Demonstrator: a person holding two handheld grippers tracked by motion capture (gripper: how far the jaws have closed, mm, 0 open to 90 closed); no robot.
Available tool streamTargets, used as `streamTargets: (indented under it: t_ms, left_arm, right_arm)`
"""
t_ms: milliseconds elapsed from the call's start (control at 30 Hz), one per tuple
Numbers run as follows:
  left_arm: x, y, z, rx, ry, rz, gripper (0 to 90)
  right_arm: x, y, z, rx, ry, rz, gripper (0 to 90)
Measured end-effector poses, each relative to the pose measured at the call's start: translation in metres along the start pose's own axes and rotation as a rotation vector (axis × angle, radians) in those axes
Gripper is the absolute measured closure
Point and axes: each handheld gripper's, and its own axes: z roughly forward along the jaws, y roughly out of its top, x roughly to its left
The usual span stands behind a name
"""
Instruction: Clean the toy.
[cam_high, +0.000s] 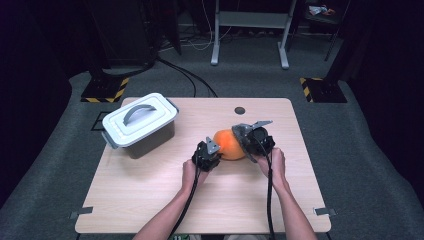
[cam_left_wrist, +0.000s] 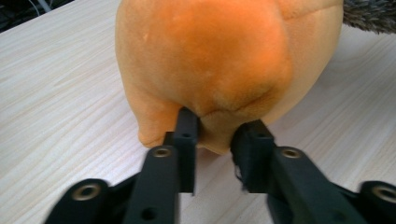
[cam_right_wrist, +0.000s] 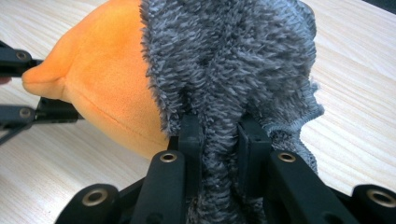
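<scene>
Both tongs are gripping one round orange plush toy (cam_high: 229, 144) lying between them: left tongs (cam_left_wrist: 215, 135) pinching its orange fabric, right tongs (cam_right_wrist: 220, 133) clamping its shaggy grey fur.

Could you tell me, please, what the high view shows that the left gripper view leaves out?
High view alone: a lidded grey box at the table's far left, both hands, the right claw at the toy's right side, and the floor around. Left gripper view alone: close up, the left claw pinching a fold of the orange plush, with a patch of grey fur at the top right. Both share the orange toy and the wooden table.
</scene>
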Motion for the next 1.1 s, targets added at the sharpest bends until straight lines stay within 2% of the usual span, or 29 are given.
streamTargets:
  t_ms: [133, 300, 367, 400, 467, 500, 567, 600, 633, 667, 767, 933, 1100]
  left_arm:
    - [0.004, 0.003, -0.003, 0.006, -0.028, -0.036, 80.4]
    - [0.010, 0.008, -0.011, -0.009, -0.091, -0.137, 80.8]
    - [0.010, 0.010, -0.014, -0.013, -0.098, -0.148, 80.9]
    - [0.010, 0.011, -0.015, -0.014, -0.109, -0.158, 80.9]
    - [0.009, 0.013, -0.017, -0.017, -0.106, -0.158, 80.8]
    - [0.009, 0.014, -0.018, -0.022, -0.118, -0.165, 80.8]
    - [0.008, 0.015, -0.019, -0.015, -0.114, -0.148, 80.8]
    - [0.007, 0.015, -0.020, -0.018, -0.118, -0.146, 80.8]
    - [0.006, 0.015, -0.019, -0.014, -0.114, -0.127, 80.8]
    - [0.005, 0.015, -0.019, -0.010, -0.108, -0.118, 80.8]
    - [0.005, 0.014, -0.018, 0.001, -0.102, -0.100, 80.6]
    - [0.009, 0.011, -0.015, -0.008, -0.113, -0.138, 80.4]
    - [0.011, 0.010, -0.015, -0.004, -0.118, -0.144, 80.3]
  right_arm:
    - [0.001, 0.000, -0.007, -0.022, 0.000, 0.011, 74.8]
    - [0.007, 0.004, -0.017, -0.047, 0.005, -0.005, 74.8]
    - [0.011, 0.007, -0.022, -0.054, 0.021, -0.004, 74.8]
    - [0.014, 0.009, -0.024, -0.061, 0.019, -0.019, 74.8]
    - [0.019, 0.013, -0.028, -0.070, 0.032, -0.027, 74.7]
    - [0.022, 0.014, -0.029, -0.078, 0.029, -0.045, 74.7]
    - [0.027, 0.017, -0.032, -0.100, 0.064, -0.028, 74.9]
    - [0.028, 0.018, -0.031, -0.107, 0.062, -0.045, 74.9]
    - [0.031, 0.020, -0.030, -0.093, 0.051, -0.050, 74.9]
    - [0.032, 0.020, -0.027, -0.091, 0.062, -0.052, 74.8]
    - [0.031, 0.021, -0.018, -0.084, 0.052, -0.057, 74.8]
    - [0.031, 0.021, -0.012, -0.075, 0.028, -0.059, 74.9]
    - [0.024, 0.019, -0.010, -0.071, 0.026, -0.034, 74.9]
